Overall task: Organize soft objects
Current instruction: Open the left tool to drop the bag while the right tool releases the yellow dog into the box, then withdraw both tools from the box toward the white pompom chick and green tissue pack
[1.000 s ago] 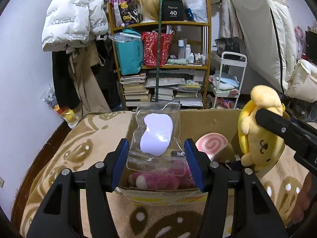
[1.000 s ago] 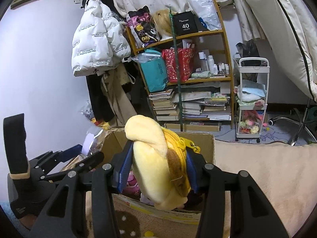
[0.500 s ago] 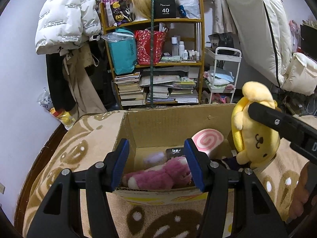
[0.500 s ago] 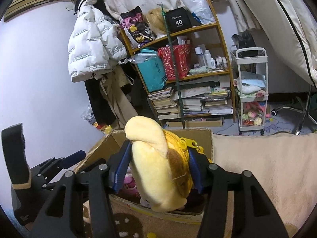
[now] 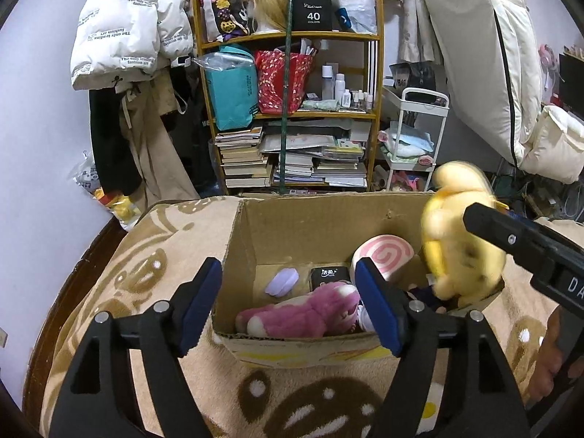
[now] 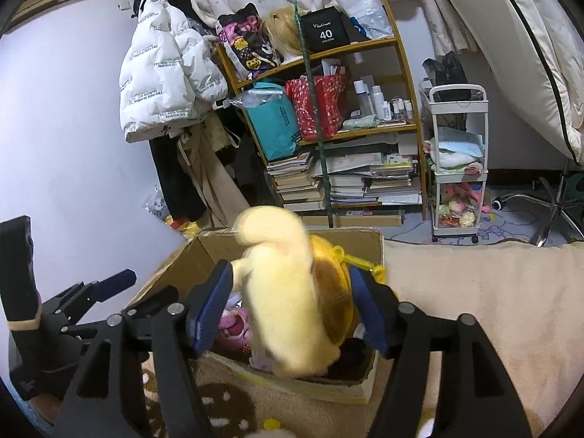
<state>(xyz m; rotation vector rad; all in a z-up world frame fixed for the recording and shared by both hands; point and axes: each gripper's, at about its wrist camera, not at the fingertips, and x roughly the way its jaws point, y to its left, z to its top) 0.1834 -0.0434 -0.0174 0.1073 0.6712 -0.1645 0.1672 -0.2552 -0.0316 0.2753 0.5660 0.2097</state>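
The right tongs were being opened around the blurred yellow plush above the box. The left tongs, empty, were being widened over it.

Even, fairly bright indoor light falls from above, with soft, weak shadows; both views bend strongly toward the edges, the corners cut off in black; the yellow plush toy is smeared by motion blur in both views; the shelf and the cardboard box stay sharp; colours slightly cool.
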